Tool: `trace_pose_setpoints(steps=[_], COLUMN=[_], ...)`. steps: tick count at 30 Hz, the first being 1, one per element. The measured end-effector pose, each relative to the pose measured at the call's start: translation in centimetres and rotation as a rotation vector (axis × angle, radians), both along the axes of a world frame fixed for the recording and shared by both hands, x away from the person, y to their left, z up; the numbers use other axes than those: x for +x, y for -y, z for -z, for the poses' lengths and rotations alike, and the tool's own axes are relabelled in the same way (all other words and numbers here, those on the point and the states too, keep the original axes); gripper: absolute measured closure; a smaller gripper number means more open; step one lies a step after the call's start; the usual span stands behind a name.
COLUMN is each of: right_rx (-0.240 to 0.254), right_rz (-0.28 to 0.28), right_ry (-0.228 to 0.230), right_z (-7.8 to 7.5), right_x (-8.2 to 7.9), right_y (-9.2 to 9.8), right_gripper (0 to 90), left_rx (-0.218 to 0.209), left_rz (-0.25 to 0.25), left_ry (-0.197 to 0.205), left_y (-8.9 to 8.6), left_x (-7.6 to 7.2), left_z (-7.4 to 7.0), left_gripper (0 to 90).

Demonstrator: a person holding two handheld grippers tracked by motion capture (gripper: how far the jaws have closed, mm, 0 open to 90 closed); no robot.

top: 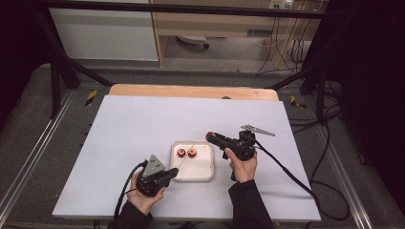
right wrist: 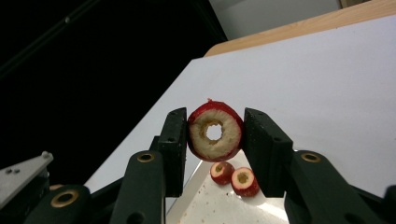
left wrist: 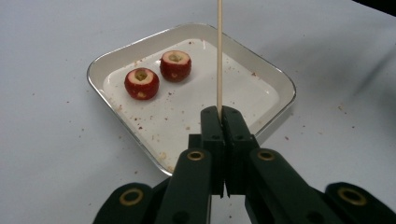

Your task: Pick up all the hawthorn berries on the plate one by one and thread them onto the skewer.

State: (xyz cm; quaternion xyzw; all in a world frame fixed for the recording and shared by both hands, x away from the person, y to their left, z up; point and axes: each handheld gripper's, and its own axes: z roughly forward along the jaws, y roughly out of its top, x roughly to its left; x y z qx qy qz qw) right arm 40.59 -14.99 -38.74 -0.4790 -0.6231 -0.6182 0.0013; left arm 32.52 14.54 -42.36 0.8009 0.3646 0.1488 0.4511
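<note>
My left gripper (left wrist: 219, 111) (top: 175, 171) is shut on a thin wooden skewer (left wrist: 219, 56) that points out over the white square tray (left wrist: 280, 79) (top: 203, 174). Two red cored fruit pieces (left wrist: 141, 84) (left wrist: 175, 65) lie in the tray's far corner; the high view shows them (top: 186, 152) side by side. Above the tray's right edge my right gripper (right wrist: 215, 133) (top: 212, 138) is shut on a third cored fruit piece (right wrist: 215, 131), its hole facing the camera. Below it the same two pieces (right wrist: 222, 171) (right wrist: 244, 181) lie in the tray.
The tray sits near the front middle of a white table (top: 143, 124) with a wooden edge (top: 191, 90) at the back. Crumbs dot the tray and the table around it. Cables trail from both grippers. Black frame posts and floor rails stand around the table.
</note>
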Motion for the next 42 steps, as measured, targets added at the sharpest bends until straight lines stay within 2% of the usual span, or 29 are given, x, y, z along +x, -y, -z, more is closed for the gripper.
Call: trace_pose_setpoints(steps=[7, 13, 17, 26, 42], right_rx=[0.084, 0.12, 0.151, 0.19, 0.195], right_rz=[0.053, 0.079, 0.096, 0.121, 0.127], right_ry=[0.021, 0.047, 0.057, 0.075, 0.11], right_z=[0.3, 0.1, 0.0, 0.1, 0.8], right_x=[0.1, 0.1, 0.1, 0.1, 0.1], right_y=[0.2, 0.1, 0.1, -0.2, -0.7], right_gripper=[61.3, 61.3, 61.3, 61.4, 61.4], left_rx=[-0.034, -0.057, -0.07, -0.088, -0.1], left_rz=[-0.009, -0.013, -0.018, -0.025, -0.027], left_ry=[-0.004, -0.01, -0.001, 0.006, 0.002], left_y=[1.2, 2.4, 3.0, 3.6, 3.9], left_x=[0.2, 0.5, 0.5, 0.7, 0.8], left_z=[-0.2, -0.2, -0.3, -0.5, -0.5], left_gripper=[88.5, 88.5, 88.5, 88.5, 88.5])
